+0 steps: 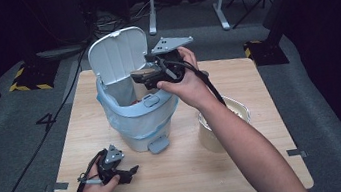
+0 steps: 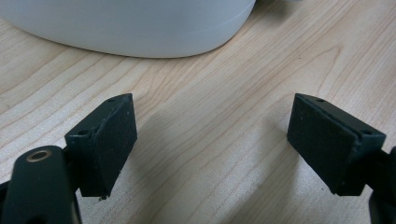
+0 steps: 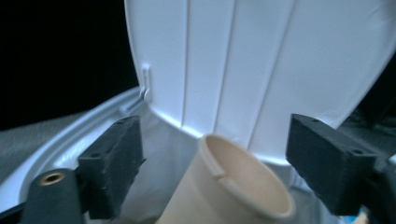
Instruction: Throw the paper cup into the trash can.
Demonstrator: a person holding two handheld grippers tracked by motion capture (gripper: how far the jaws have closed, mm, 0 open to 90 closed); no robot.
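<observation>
Over the open bin (image 1: 136, 112) near the far left of the desk (image 1: 184, 170), the right tool (image 1: 142, 78) hangs with its jaws spread wide. Between them, not touched by either pad, a beige paper cup (image 3: 233, 186) lies tilted, its mouth turned up toward the camera in the right gripper view, just in front of the raised white lid (image 3: 261, 60). The lid (image 1: 117, 55) stands upright behind the bin's mouth, so that far side is closed off; the near rim, wrapped in a pale blue liner (image 1: 134, 119), lies open below the tool. A foot pedal (image 1: 158, 144) juts from the bin's base toward the near edge. Right of the bin, partly under the person's right forearm, a round cream bowl (image 1: 236, 107) sits well apart from the right edge. The left tool (image 1: 131, 172) rests low on the bare wood near the front left, jaws wide with nothing between them, the bin's white base (image 2: 135, 28) just ahead; open desk stretches between it and the front edge.
</observation>
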